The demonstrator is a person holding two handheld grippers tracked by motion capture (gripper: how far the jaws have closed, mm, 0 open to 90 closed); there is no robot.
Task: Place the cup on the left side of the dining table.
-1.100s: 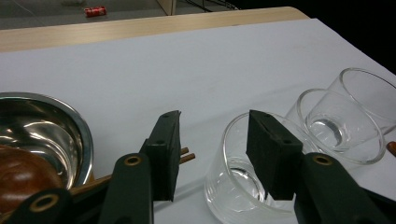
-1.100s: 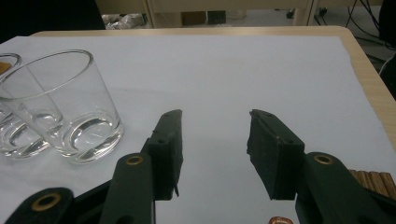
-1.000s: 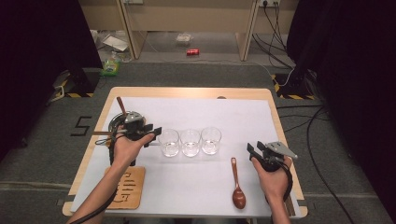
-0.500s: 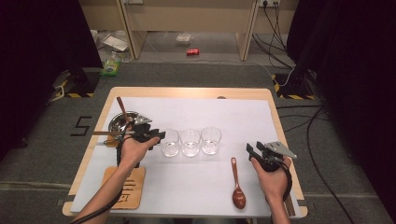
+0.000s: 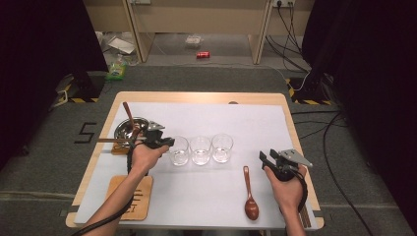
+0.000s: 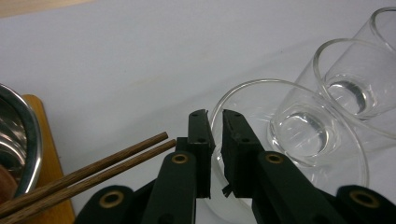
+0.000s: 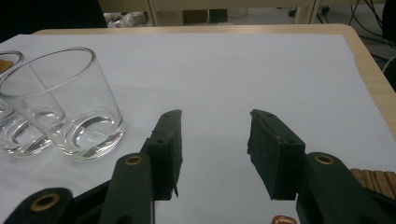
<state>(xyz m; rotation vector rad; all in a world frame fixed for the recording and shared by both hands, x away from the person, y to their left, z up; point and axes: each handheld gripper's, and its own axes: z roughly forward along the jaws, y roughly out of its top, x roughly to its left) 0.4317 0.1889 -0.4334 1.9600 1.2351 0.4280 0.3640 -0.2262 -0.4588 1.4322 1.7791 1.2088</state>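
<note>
Glass, thin-walled and slick, is what the left hand-held gripper (image 6: 214, 122) is closing on: the nearest of three tumblers (image 5: 179, 150) standing in a row on the white-covered counter (image 5: 255, 123). Its jaws have just been closing and now straddle the tumbler's near rim (image 6: 219, 105), one inside and one outside, pinching the wall between them. Such a cup is likely light but brittle and slippery, so a modest squeeze low on the rim seems wisest. That forearm reaches forward from the near edge, beside chopsticks (image 6: 93, 170) and a steel bowl (image 5: 129, 129). Farther right, the right hand-held gripper (image 7: 215, 140) hovers spread and empty near a wooden spoon (image 5: 250, 196).
</note>
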